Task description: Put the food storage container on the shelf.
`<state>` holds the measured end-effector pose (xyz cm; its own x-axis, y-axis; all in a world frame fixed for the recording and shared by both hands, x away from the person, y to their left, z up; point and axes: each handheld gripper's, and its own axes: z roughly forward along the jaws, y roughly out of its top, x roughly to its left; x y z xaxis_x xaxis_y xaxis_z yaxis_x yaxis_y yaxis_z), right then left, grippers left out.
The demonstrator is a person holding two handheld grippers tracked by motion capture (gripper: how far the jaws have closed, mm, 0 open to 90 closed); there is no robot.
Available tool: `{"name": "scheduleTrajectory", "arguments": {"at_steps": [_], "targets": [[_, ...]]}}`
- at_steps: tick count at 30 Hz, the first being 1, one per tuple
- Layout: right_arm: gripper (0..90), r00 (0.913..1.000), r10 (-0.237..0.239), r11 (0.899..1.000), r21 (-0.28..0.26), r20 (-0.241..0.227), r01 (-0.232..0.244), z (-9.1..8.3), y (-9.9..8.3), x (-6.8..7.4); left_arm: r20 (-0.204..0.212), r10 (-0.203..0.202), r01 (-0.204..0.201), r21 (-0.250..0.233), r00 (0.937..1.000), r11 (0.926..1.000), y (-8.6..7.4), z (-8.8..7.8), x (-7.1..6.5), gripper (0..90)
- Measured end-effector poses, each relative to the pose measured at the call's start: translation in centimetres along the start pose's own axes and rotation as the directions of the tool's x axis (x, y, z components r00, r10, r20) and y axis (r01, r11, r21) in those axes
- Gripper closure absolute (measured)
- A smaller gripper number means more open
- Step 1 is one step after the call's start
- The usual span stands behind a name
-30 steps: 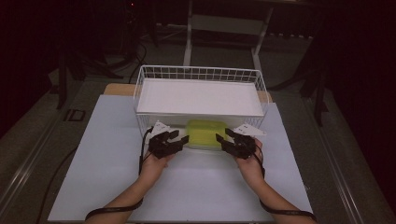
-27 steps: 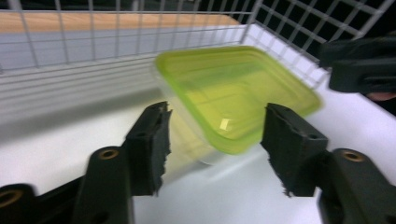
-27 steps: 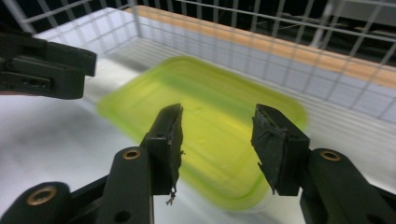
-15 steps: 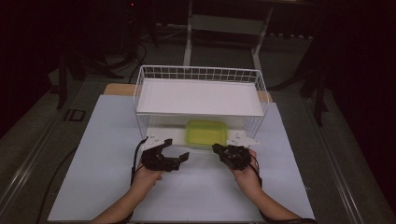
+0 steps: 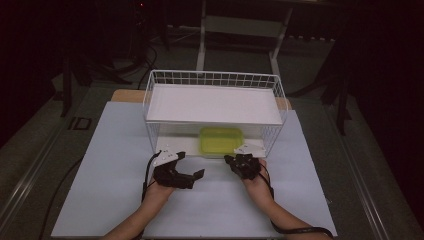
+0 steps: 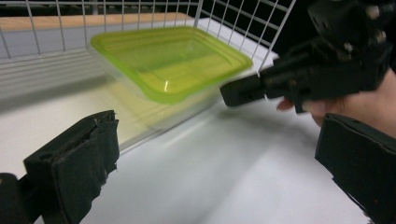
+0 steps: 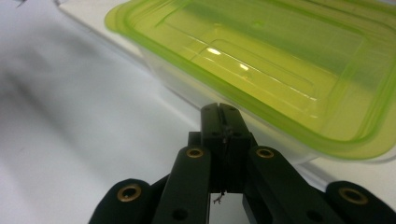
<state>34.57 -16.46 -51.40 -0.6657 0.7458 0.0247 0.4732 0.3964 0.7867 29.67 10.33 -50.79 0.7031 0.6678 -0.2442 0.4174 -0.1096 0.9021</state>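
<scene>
A clear plastic container with a lime-green lid (image 5: pixel 221 140) sits on the table under the shelf of a white wire basket (image 5: pixel 155 100), at its open front. My left gripper (image 5: pixel 191 164) hovers to the container's front left; its jaws have just been opening and now stand wide apart with nothing between them. From the left gripper view the container (image 6: pixel 168 60) lies ahead of the left gripper (image 6: pixel 215 158). My right gripper (image 5: pixel 231 161) is at the container's front right, jaws shut on nothing. In the right gripper view its joined tips (image 7: pixel 223 126) are just short of the lid's rim (image 7: pixel 280 60).
A white board (image 5: pixel 215 102) forms the basket's upper shelf. The basket stands on a white table sheet (image 5: pixel 110 165), with open surface to either side of the hands. In the left gripper view the right gripper (image 6: pixel 303 74) and its hand are on the right.
Both grippers have drawn back from the container's two sides toward the person. The left jaws have opened wide and the right jaws have shut. The container stays in the basket.
</scene>
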Motion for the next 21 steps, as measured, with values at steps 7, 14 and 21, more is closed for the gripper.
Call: {"name": "scheduleTrajectory", "arguments": {"at_steps": [7, 14, 21], "targets": [[89.8, 0.9998, 0.009, 1.000, -0.016, 0.018, -0.008, 1.1, 0.7, -0.5, 0.000, -0.004, 0.004, -0.005, 1.0000, 1.0000, -0.2, 0.0, 0.2, 0.3], [89.8, 0.9997, 0.016, 0.999, -0.029, 0.017, -0.016, 2.7, 1.5, -0.3, -0.005, -0.014, 0.014, -0.010, 0.9999, 0.9999, -0.2, 0.0, 0.4, 0.3], [89.7, 0.9990, 0.033, 0.999, -0.044, 0.032, -0.031, 3.7, 2.3, -0.4, -0.006, -0.010, 0.010, -0.010, 0.9999, 0.9999, -0.3, -0.2, 0.4, 0.3]]}}
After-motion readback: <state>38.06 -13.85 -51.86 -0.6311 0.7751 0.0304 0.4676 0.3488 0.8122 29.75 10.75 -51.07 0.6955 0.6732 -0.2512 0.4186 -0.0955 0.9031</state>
